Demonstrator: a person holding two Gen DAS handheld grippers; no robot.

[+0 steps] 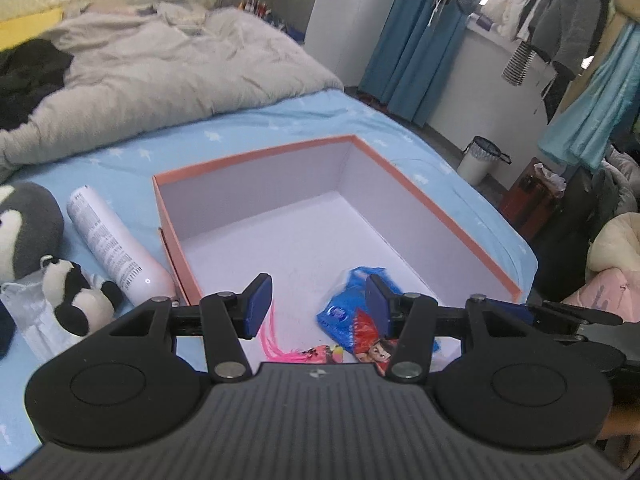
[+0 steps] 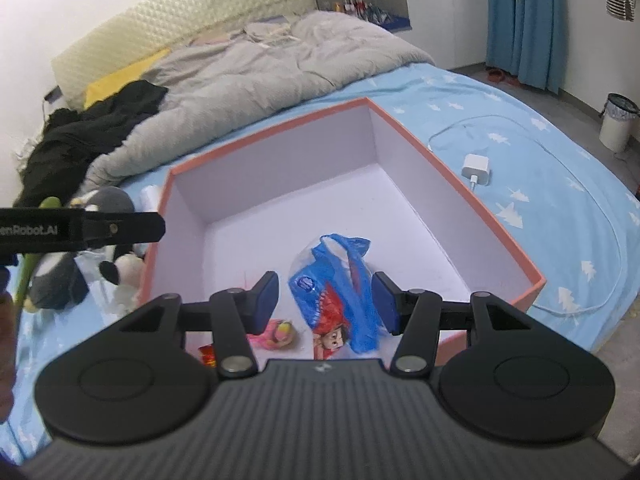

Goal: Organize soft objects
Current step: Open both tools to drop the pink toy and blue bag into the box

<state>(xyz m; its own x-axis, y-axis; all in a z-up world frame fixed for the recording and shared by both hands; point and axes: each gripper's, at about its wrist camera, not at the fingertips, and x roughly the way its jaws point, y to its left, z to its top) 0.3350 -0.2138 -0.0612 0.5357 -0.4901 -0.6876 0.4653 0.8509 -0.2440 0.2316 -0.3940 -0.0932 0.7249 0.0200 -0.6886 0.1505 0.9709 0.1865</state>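
On the blue bed (image 1: 280, 120), a grey plush (image 1: 24, 228), a small panda plush (image 1: 76, 300) and a white bottle (image 1: 112, 244) are seen left of the orange box (image 1: 256, 154). The left gripper (image 1: 318, 306) is released, nothing clasped. Inside the box a blue packet (image 2: 340, 276) is lying, framed loosely by the released right gripper (image 2: 326, 302). A white charger (image 2: 476, 168) is found rightmost.

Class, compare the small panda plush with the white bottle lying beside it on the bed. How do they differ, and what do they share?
The panda plush is fuzzy and black-and-white; the white bottle is smooth, with printed text. The panda is lumpy and compact; the bottle is a long cylinder lying on its side. Both rest on the blue bedsheet, outside the orange box.
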